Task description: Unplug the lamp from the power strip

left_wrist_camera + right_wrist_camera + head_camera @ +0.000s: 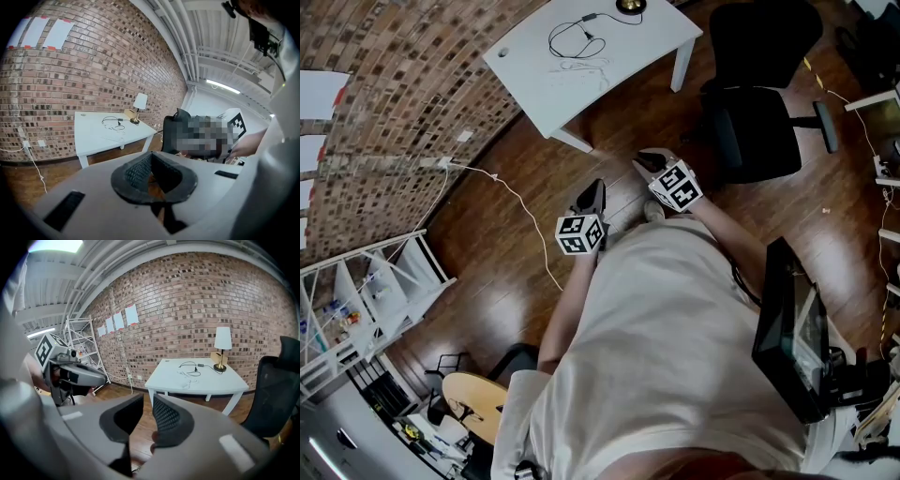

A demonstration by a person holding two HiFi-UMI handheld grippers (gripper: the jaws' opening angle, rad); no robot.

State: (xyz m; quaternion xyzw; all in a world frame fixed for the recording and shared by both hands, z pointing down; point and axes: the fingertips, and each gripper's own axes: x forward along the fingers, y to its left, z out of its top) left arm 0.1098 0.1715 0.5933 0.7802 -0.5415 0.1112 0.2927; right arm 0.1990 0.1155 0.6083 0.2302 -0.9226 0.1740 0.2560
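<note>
Left gripper [151, 158]: jaws together, nothing between. Right gripper [147, 401]: jaws slightly apart, empty. Lamp [222, 348] upright on white table [206, 380], right of frame centre, well apart from both grippers.

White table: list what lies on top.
On the white table stand a lamp at the far corner, a looped black cord beside it and a white cable nearer the middle. A tan thing behind the lamp is partly covered.

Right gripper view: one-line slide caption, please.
Right gripper, jaws slightly apart and empty, faces the white table with lamp and black cable against the brick wall.
</note>
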